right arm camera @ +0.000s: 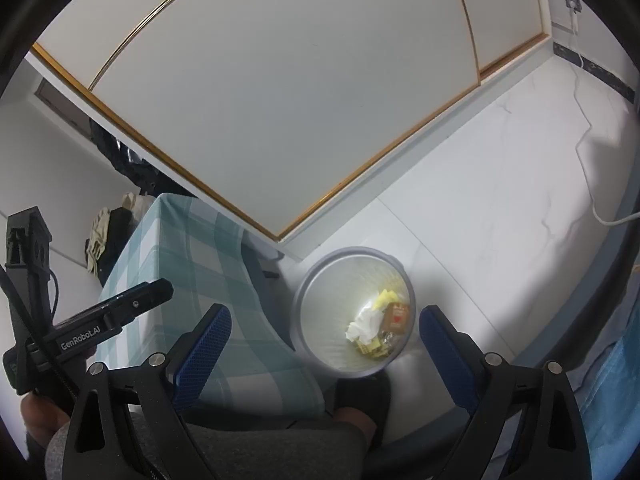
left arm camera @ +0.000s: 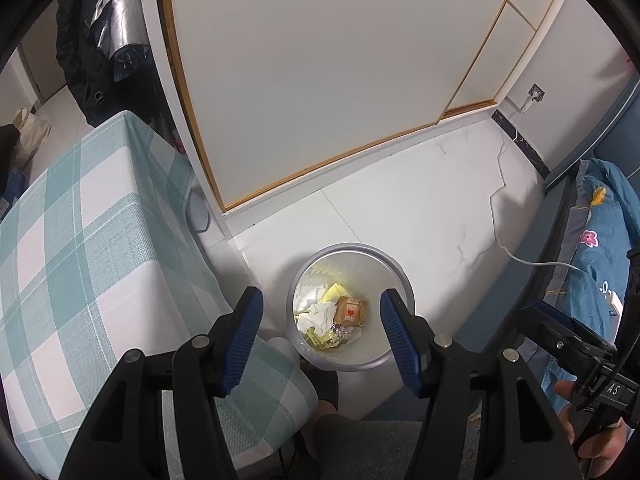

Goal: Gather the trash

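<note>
Left gripper [left arm camera: 320,320]: jaws open, empty, above bin.
Right gripper [right arm camera: 324,344]: jaws open, empty.
Trash bin [left arm camera: 396,272]: on floor [left arm camera: 420,208], beside checked worktop [left arm camera: 80,240].
Trash [left arm camera: 320,314]: tissue, wrappers inside bin.

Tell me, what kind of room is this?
Probably a bedroom at home. There is a flowery blue quilt at one side, a big white sliding-door closet, and a small trash bin with wrappers on the tiled floor.
</note>
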{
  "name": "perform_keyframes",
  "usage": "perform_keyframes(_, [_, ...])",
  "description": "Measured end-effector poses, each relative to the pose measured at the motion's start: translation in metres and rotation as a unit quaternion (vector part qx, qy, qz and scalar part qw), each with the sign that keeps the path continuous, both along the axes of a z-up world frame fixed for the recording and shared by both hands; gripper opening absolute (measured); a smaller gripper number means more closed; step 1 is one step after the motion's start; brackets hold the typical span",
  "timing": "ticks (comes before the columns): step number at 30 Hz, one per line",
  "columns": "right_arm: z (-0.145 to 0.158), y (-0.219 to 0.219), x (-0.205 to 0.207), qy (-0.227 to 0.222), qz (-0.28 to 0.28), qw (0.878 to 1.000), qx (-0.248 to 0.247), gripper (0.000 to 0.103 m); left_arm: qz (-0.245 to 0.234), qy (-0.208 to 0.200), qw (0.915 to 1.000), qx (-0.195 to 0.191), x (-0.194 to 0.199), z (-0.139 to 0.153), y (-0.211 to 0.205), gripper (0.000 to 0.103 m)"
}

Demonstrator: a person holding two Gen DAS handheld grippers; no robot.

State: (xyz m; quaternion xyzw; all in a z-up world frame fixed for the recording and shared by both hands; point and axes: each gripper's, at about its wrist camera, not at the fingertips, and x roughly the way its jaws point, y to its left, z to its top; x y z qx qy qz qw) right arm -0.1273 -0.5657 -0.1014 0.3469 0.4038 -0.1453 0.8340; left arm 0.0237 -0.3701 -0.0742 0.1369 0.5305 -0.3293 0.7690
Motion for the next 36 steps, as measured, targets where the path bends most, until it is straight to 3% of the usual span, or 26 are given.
perform_keyframes(36, [0.0068, 0.0019, 0.0006, -0.003, 0.002, 1.0, -0.005, 0.096, 0.005, -0.001, 1.0, -0.007, -0.0025, 0.0053, 0.0029, 0.057])
